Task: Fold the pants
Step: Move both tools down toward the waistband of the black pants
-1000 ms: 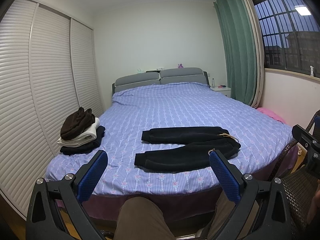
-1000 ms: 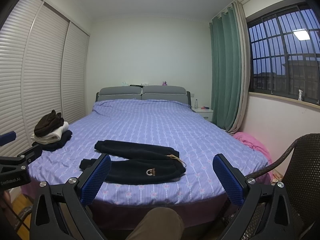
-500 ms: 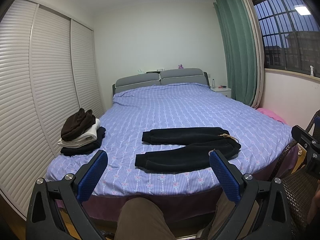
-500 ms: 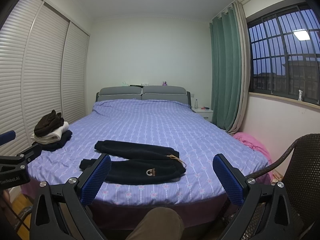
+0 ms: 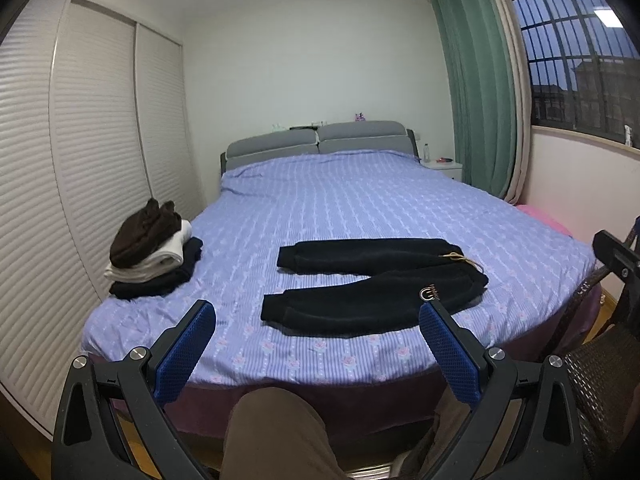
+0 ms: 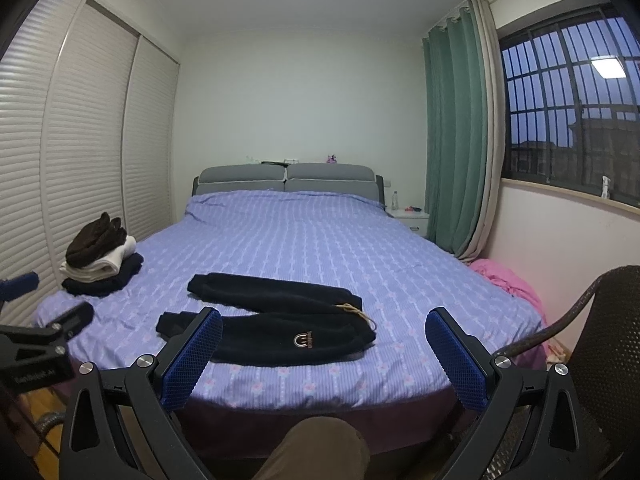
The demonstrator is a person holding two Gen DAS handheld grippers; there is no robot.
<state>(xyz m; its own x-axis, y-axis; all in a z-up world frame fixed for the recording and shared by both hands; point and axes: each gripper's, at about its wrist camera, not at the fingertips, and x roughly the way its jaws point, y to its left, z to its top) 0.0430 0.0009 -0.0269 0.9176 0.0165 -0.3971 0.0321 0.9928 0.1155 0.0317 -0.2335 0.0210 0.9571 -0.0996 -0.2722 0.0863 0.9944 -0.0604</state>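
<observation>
Black pants (image 5: 372, 280) lie flat on the purple bed (image 5: 340, 208), legs spread apart and pointing left, waistband with a tan drawstring at the right. They also show in the right wrist view (image 6: 276, 328). My left gripper (image 5: 316, 332) is open and empty, held back from the bed's foot edge. My right gripper (image 6: 324, 336) is open and empty, also short of the bed. Neither touches the pants.
A stack of folded clothes (image 5: 152, 248) sits at the bed's left edge. White slatted wardrobe doors (image 5: 80, 160) run along the left. A wicker chair (image 6: 600, 360) stands at the right, pink cloth (image 6: 504, 284) beside the bed. My knee (image 5: 276, 432) is below.
Both views have shifted very slightly; the grippers stay open and the pants have not moved.
</observation>
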